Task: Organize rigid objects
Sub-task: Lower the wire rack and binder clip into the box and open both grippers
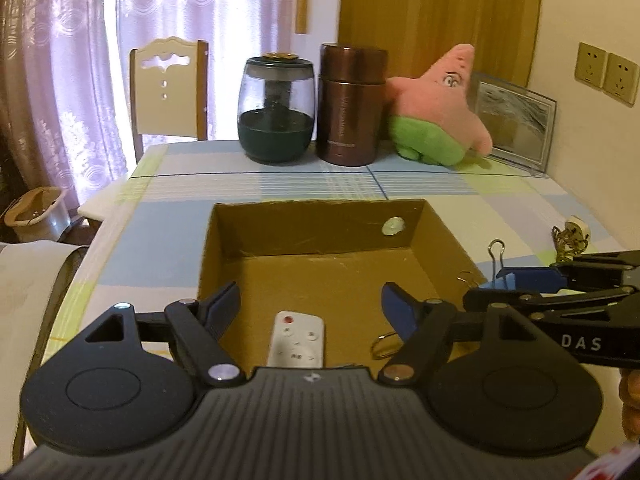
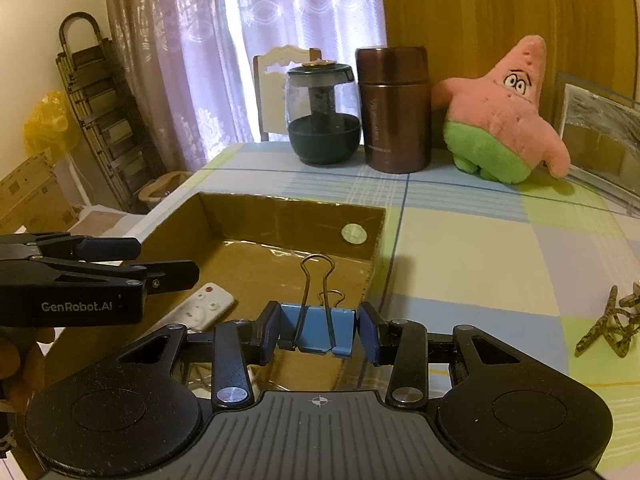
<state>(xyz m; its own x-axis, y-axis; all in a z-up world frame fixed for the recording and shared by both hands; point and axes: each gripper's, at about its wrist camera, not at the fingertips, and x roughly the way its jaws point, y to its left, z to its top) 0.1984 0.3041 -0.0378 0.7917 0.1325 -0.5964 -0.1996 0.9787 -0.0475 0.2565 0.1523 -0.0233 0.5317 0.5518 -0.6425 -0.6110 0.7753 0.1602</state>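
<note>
At the back of the surface (image 2: 472, 248), covered in a checked cloth, stand a glass teapot (image 2: 322, 114), a brown thermos (image 2: 394, 110), a pink star plush toy (image 2: 504, 116) and a clear picture frame (image 2: 600, 136), all well apart from the open cardboard box (image 2: 280, 216) nearer the cameras. A patterned hair clip (image 2: 608, 324) lies on the cloth to the right of the box. The left gripper (image 1: 310, 300) hovers above the box with its fingers spread wide and nothing between them; below the gap a white remote control (image 1: 298, 338) lies flat on the box floor, its long axis running away from the left camera, red button at the far end. A binder clip with wire handles (image 1: 386, 344) lies beside it, half hidden by the right-hand finger. The right gripper (image 2: 318, 330) has its fingers closed on a blue binder clip (image 2: 316, 330) over the box's near right corner, the clip's 2 wire handles pointing up and away. The remote's near end is cut off by the gripper body in both views.
</note>
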